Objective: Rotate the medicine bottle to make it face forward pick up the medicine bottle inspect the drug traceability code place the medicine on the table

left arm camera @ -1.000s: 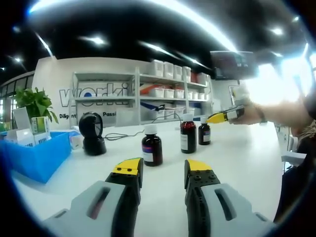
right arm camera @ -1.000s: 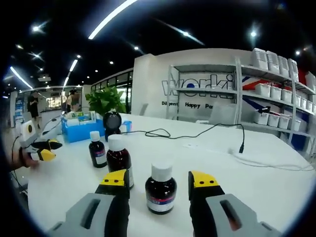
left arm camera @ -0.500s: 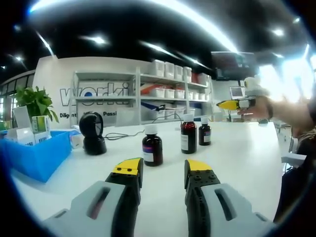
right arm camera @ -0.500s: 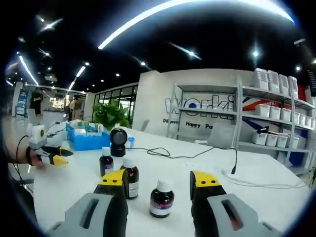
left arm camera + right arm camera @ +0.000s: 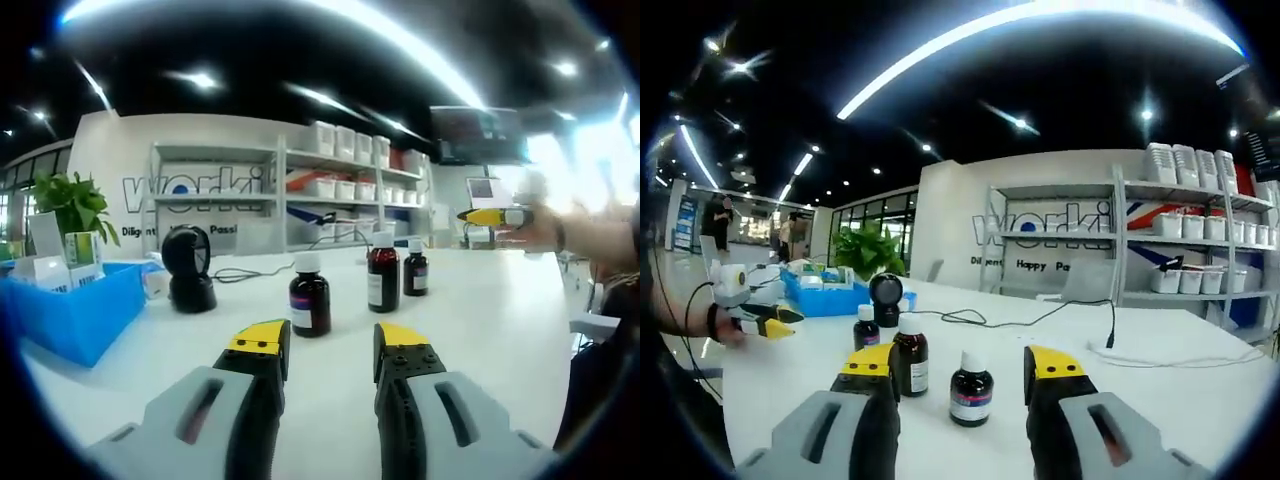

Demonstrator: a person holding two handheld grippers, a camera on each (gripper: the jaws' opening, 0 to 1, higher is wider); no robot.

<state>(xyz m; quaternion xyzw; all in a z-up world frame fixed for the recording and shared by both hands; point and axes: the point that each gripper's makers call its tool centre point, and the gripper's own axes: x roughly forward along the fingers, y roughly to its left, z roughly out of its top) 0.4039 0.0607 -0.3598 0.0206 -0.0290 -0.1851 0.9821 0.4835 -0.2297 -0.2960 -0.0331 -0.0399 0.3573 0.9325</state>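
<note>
Three dark medicine bottles with white caps stand on the white table. In the left gripper view the nearest bottle (image 5: 309, 295) stands just beyond my open left gripper (image 5: 330, 346), with a taller bottle (image 5: 382, 273) and a small bottle (image 5: 415, 267) farther right. My right gripper (image 5: 492, 215) comes in from the right, held above the table. In the right gripper view my open right gripper (image 5: 962, 367) hangs back from the small bottle (image 5: 971, 388), the tall bottle (image 5: 910, 354) and the far bottle (image 5: 867, 326). My left gripper (image 5: 772, 321) shows at the left. Nothing sits between either pair of jaws.
A black barcode scanner (image 5: 188, 270) stands left of the bottles, with a cable (image 5: 1040, 317) trailing across the table. A blue bin (image 5: 70, 306) with boxes and a plant (image 5: 68, 207) sit at the table's left end. Shelving (image 5: 290, 190) with white containers lines the back wall.
My right gripper has drawn back and risen away from the bottles, which look smaller in its view. My left gripper has stayed put. The bottles have not moved.
</note>
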